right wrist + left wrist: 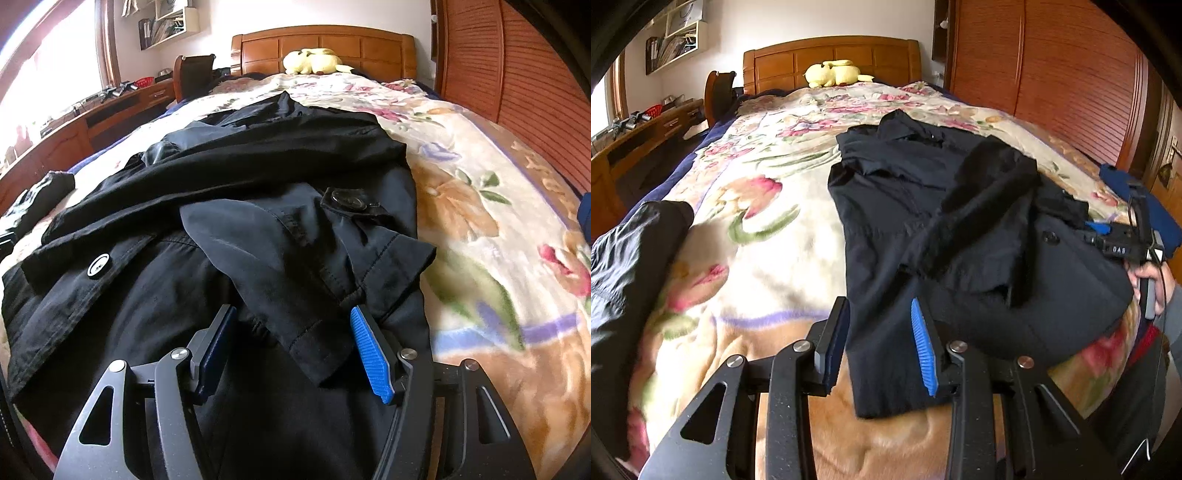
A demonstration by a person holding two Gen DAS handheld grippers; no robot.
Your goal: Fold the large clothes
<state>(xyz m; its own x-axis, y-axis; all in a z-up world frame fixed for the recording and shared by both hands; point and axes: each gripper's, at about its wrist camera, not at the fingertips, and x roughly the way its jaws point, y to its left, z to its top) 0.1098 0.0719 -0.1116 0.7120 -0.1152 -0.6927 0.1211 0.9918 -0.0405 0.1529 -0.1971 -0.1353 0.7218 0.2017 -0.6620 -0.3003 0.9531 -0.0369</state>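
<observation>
My left gripper point(882, 343) and right gripper point(295, 350) hover open-jawed over a black coat point(916, 229) half folded at the bed's point(768, 229) foot edge; final folds remain.

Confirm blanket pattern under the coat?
Floral: pink, purple and orange flowers with green leaves on cream blanket. Clearest in the left wrist view.

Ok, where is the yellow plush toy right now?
The yellow plush toy lies at the far end of the bed, against the wooden headboard, beyond the black coat in both wrist views.
</observation>
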